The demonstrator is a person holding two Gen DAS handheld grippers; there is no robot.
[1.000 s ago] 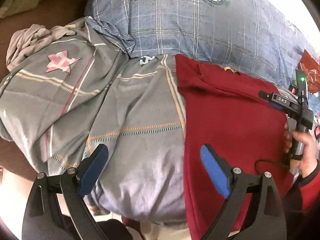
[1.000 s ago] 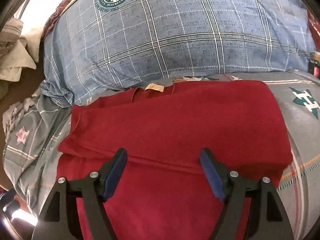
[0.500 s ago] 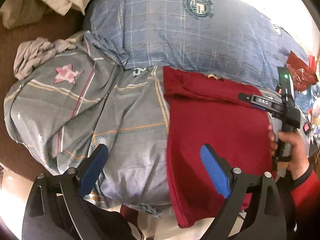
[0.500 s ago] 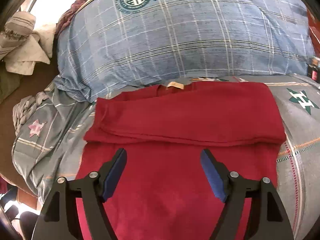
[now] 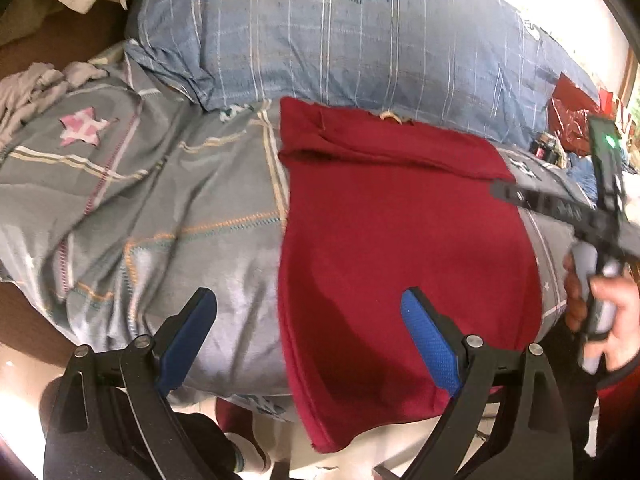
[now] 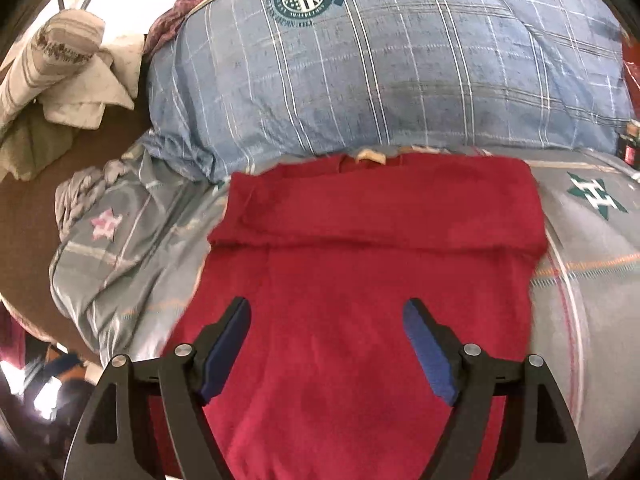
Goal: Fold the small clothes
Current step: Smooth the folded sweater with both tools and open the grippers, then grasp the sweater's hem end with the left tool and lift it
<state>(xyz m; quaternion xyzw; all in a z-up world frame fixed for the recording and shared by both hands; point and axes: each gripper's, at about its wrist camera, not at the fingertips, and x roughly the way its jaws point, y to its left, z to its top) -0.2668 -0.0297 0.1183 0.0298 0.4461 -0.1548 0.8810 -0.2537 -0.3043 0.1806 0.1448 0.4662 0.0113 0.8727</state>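
Both claws had withdrawn nearward, the left claw (image 5: 308,336) and right claw (image 6: 326,346) standing apart and empty, with the red garment (image 6: 372,280) lengthwise ahead, nearest the right.

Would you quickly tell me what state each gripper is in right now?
Left gripper: open, holding nothing, above the red shirt edge.
Right gripper: open, holding nothing, over the red shirt.
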